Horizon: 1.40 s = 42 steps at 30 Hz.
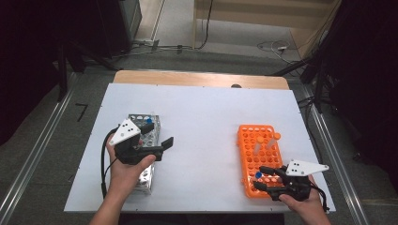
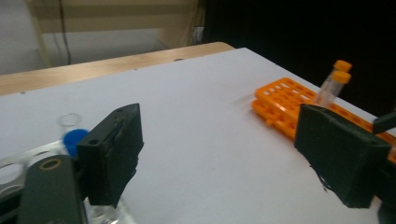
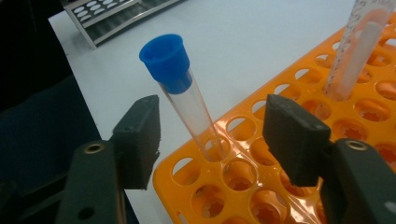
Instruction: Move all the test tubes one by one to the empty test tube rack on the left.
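Right gripper (image 3: 210,140) jaws bracket, untouching, one blue-capped tube (image 3: 187,100) standing in my orange rack (image 3: 261,186) near two orange-capped tubes (image 1: 267,141), while my left gripper (image 1: 159,146) hovers open, empty, beside one metal rack (image 1: 148,129).

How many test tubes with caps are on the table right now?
4. Two orange-capped tubes stand at the far end of the orange rack. One blue-capped tube leans in its near corner. Another blue-capped tube sits in the metal rack; more may be hidden by the hand.
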Motion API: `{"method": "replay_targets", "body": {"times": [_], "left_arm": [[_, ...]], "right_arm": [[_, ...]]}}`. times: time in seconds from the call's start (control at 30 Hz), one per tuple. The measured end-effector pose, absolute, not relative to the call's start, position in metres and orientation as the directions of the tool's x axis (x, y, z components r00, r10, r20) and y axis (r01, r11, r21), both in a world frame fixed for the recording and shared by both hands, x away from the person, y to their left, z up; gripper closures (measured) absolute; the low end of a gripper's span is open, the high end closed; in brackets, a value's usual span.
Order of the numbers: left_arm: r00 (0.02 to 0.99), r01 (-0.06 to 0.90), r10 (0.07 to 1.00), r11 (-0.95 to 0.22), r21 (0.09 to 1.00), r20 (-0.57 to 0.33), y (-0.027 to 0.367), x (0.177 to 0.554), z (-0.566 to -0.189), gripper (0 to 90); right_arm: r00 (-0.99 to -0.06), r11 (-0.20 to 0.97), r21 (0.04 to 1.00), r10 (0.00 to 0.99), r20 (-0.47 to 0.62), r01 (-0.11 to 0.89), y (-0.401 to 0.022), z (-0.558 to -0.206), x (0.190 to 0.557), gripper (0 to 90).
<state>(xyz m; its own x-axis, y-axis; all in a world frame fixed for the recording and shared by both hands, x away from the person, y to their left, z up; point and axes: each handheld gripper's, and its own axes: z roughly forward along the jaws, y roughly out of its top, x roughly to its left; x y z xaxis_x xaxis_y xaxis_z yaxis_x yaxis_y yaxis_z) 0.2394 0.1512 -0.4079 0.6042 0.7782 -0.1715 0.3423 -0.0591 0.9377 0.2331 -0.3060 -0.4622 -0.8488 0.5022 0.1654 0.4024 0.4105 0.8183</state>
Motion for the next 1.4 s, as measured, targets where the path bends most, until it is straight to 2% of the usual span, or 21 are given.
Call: {"method": "replay_targets", "body": {"times": [0.2,0.33,0.5,0.63,1.13,1.4], "left_arm": [[0.665,0.349,0.721,-0.073,0.934,-0.192,0.129,0.234,-0.408,5.9],[0.694,0.362,0.690,-0.089,0.928,-0.205,0.116,0.233,-0.412,3.1],[0.722,0.375,0.654,-0.095,0.922,-0.226,0.104,0.230,-0.415,1.5],[0.736,0.380,0.638,-0.114,0.918,-0.225,0.096,0.228,-0.419,1.5],[0.767,0.385,0.598,-0.139,0.912,-0.232,0.080,0.225,-0.423,1.8],[0.788,0.376,0.569,-0.145,0.915,-0.233,0.068,0.221,-0.422,3.0]], "right_arm": [[-0.856,0.444,0.801,0.494,0.155,0.401,-0.301,-0.469,0.234,51.4],[-0.858,0.469,0.791,0.496,0.133,0.394,-0.297,-0.472,0.233,56.7],[-0.857,0.480,0.791,0.505,0.105,0.380,-0.296,-0.474,0.233,64.3],[-0.854,0.488,0.793,0.516,0.074,0.364,-0.296,-0.475,0.232,74.3],[-0.837,0.398,0.844,0.538,0.102,0.358,-0.297,-0.447,0.227,75.2],[-0.835,0.380,0.851,0.538,0.115,0.362,-0.277,-0.437,0.224,75.2]]}}
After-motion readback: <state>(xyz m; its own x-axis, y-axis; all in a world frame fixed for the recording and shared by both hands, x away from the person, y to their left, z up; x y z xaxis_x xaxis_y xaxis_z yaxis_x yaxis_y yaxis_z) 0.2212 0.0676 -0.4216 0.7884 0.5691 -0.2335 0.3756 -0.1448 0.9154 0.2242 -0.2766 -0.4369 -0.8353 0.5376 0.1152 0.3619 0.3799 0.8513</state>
